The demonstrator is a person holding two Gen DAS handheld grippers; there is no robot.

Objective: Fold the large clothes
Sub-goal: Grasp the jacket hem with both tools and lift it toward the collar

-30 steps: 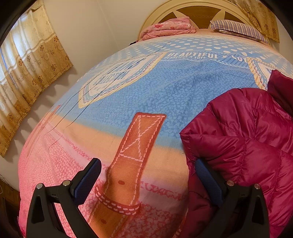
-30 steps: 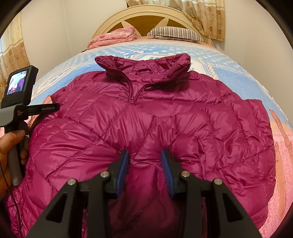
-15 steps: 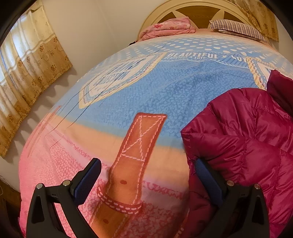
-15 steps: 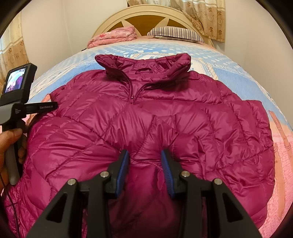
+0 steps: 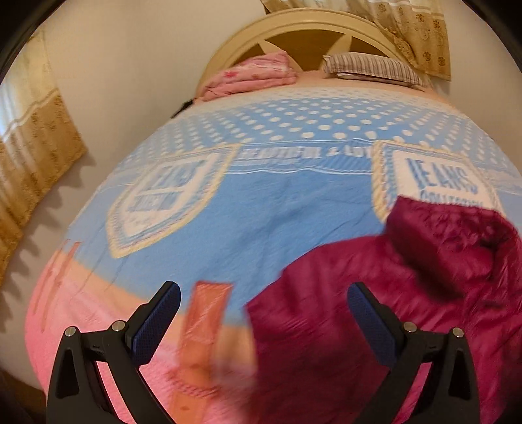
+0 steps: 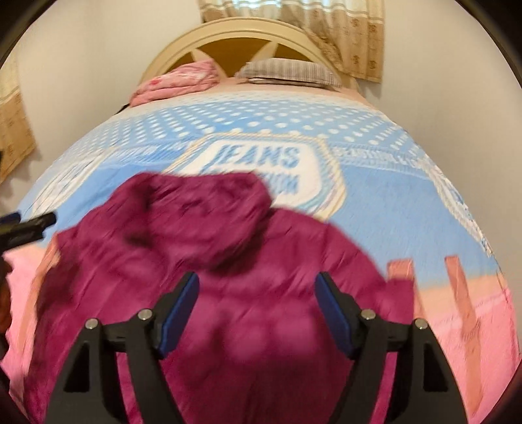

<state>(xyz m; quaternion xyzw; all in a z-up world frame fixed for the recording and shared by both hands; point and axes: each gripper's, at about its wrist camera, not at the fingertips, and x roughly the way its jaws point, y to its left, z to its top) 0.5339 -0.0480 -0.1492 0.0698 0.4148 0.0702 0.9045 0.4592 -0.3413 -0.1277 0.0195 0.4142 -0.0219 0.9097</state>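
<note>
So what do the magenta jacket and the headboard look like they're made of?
Puffer jacket: looks like a thin, slightly glossy synthetic shell over padding, judging by its puffy, crumpled folds, though motion blur hides any stitching. Headboard: seemingly wood, with a smooth cream-painted arch and spokes over brown panels; the paint hides any grain.

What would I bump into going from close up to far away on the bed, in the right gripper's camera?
Right gripper → jacket → JEANS patch on the bedspread → striped pillow → headboard → curtain.
</note>
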